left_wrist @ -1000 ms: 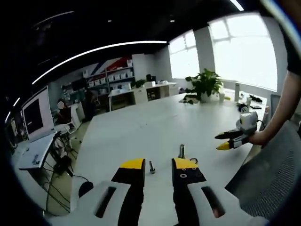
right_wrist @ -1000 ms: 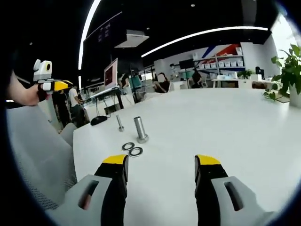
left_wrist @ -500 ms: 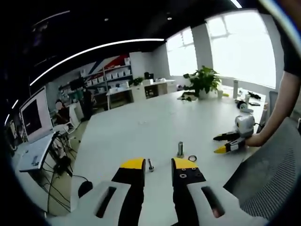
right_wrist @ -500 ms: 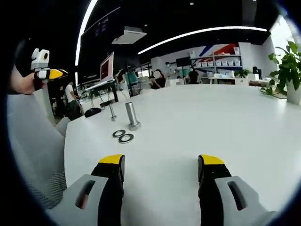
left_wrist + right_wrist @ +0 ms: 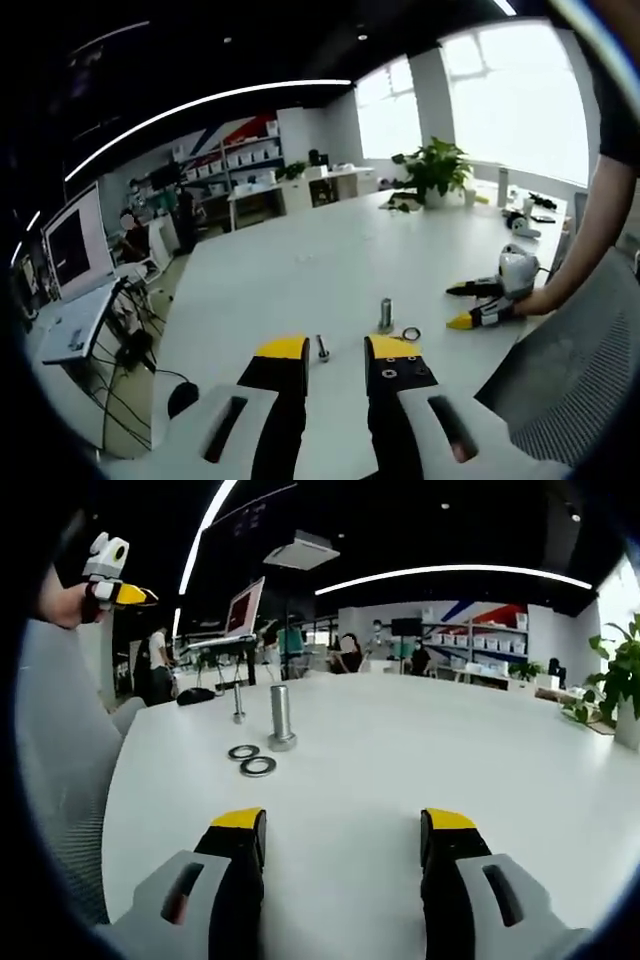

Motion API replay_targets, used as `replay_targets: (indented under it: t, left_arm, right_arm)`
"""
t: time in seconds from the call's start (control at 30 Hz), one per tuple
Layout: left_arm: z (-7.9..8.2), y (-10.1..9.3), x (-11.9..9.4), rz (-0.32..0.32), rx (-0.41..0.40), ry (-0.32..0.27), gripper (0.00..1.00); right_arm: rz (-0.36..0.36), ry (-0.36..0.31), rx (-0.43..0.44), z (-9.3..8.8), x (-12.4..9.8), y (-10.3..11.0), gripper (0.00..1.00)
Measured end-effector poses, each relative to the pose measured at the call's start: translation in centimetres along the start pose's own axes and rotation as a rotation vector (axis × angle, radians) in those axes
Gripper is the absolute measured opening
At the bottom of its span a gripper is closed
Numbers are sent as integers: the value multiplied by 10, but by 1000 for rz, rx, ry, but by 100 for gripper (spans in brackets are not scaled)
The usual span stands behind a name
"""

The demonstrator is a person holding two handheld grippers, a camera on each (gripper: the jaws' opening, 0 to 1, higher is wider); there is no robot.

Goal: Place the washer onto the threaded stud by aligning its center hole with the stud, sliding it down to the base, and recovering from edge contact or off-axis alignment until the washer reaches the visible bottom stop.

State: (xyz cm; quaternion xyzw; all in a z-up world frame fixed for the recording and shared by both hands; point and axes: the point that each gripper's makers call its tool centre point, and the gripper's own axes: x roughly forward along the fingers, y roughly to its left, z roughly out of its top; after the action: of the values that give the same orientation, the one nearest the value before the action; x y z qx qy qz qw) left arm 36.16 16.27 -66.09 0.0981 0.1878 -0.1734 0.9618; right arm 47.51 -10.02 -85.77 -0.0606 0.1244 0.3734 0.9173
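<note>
Two washers (image 5: 250, 759) lay flat on the white table (image 5: 420, 740), side by side and just in front of the upright threaded stud (image 5: 281, 717), with a thinner bolt (image 5: 238, 702) standing a little beyond it; neither washer was on the stud. In the left gripper view the stud (image 5: 385, 315) stood just past the jaw tips with one washer (image 5: 410, 334) beside it and the small bolt (image 5: 322, 348) to its other side. The right gripper (image 5: 340, 830) hung low over the table with its jaws wide apart and nothing between them, the washers well ahead and off to its left. The left gripper (image 5: 335, 352) held its jaws a narrow gap apart, also empty. The task seemed to be at the approach stage, before any pick. The next move probably called for bringing the right gripper to the nearer washer, pinching its edge and lifting it clear for alignment over the stud.
</note>
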Motion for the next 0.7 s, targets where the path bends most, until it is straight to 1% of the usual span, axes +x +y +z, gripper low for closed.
replay_targets:
  t: [0.2, 0.4, 0.47, 0.57, 0.6, 0.63, 0.7]
  left_arm:
    - [-2, -1, 1, -2, 3, 9, 20]
    - [-2, -1, 1, 1, 6, 10, 20]
    - [-3, -1, 1, -1, 5, 14, 20]
    - [-3, -2, 2, -6, 7, 19, 20]
    - [-4, -2, 2, -7, 11, 20, 20]
    - [-4, -2, 2, -8, 12, 22, 20]
    - [-5, -2, 2, -8, 12, 27, 20]
  right_arm:
    - [-25, -3, 9, 3, 5, -4, 63]
    - [-13, 25, 9, 3, 13, -4, 59]
    - [10, 30, 3, 3, 16, 1, 58]
    - [91, 31, -18, 4, 22, 18, 59]
    - [98, 26, -31, 5, 24, 20, 59]
    - [115, 48, -8, 1, 23, 25, 59]
    - [128, 42, -19, 2, 26, 28, 59]
